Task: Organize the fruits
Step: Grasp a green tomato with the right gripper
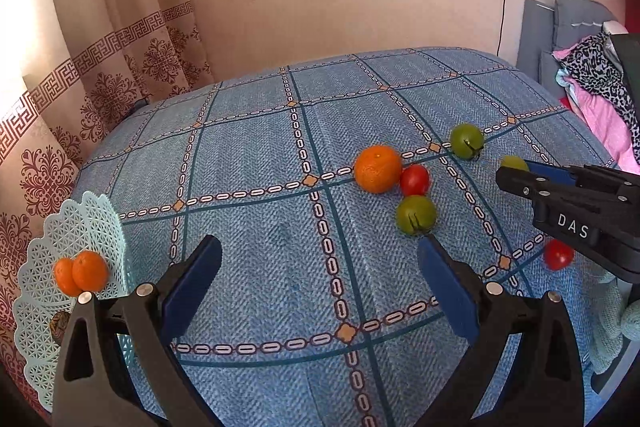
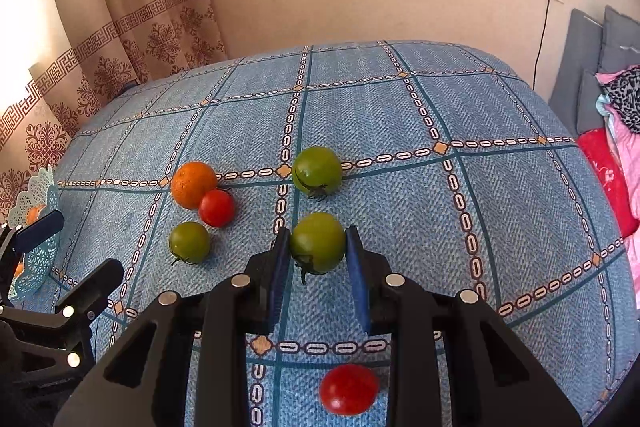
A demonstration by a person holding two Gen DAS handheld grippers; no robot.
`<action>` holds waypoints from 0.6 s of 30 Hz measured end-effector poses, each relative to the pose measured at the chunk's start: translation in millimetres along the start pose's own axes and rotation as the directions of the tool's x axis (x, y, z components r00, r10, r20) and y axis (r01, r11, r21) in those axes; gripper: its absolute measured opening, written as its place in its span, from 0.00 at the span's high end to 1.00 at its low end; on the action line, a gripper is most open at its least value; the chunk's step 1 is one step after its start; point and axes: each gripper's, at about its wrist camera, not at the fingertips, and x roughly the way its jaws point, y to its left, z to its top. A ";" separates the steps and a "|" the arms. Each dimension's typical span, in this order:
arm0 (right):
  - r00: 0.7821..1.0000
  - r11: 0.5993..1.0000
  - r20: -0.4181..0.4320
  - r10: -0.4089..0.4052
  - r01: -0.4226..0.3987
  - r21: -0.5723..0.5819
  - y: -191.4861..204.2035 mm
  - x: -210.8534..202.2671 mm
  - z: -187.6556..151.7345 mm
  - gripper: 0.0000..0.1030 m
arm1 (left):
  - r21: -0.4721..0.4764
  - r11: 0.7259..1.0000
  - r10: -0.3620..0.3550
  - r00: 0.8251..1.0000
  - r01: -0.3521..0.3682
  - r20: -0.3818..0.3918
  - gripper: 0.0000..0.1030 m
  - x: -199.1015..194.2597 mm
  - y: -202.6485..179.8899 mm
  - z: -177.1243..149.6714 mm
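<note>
My right gripper [image 2: 318,247] is shut on a green tomato [image 2: 318,242]; both blue pads press its sides. In the left wrist view the same tomato [image 1: 514,163] peeks out behind that gripper [image 1: 516,169]. Loose on the blue cloth lie an orange [image 2: 194,185], a red tomato [image 2: 216,207] touching it, a small green tomato [image 2: 189,241], a larger green tomato [image 2: 317,170] and a near red tomato [image 2: 349,389]. My left gripper [image 1: 320,267] hangs open over bare cloth, nothing between its fingers. A pale mint lattice basket [image 1: 92,223] at the left holds two oranges [image 1: 82,273].
The blue patterned cloth [image 1: 260,147] covers a rounded surface that drops off at the far and left edges. Patterned curtains [image 1: 120,67] hang behind at the left. Pillows and pink bedding [image 1: 600,107] pile up at the right. A dark round thing [image 1: 60,323] lies low in the basket.
</note>
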 end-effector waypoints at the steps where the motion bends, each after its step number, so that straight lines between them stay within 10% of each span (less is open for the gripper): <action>1: 1.000 1.000 0.003 0.001 -0.001 0.008 -2.6 -1.2 -0.8 0.73 | -0.001 1.000 -0.008 1.000 0.008 -0.008 0.03 3.7 -2.1 1.1; 18: 0.999 0.995 0.038 0.036 -0.040 0.091 -31.3 -11.0 -7.6 0.73 | -0.020 0.988 -0.152 0.984 0.151 -0.095 0.42 38.9 -45.1 15.6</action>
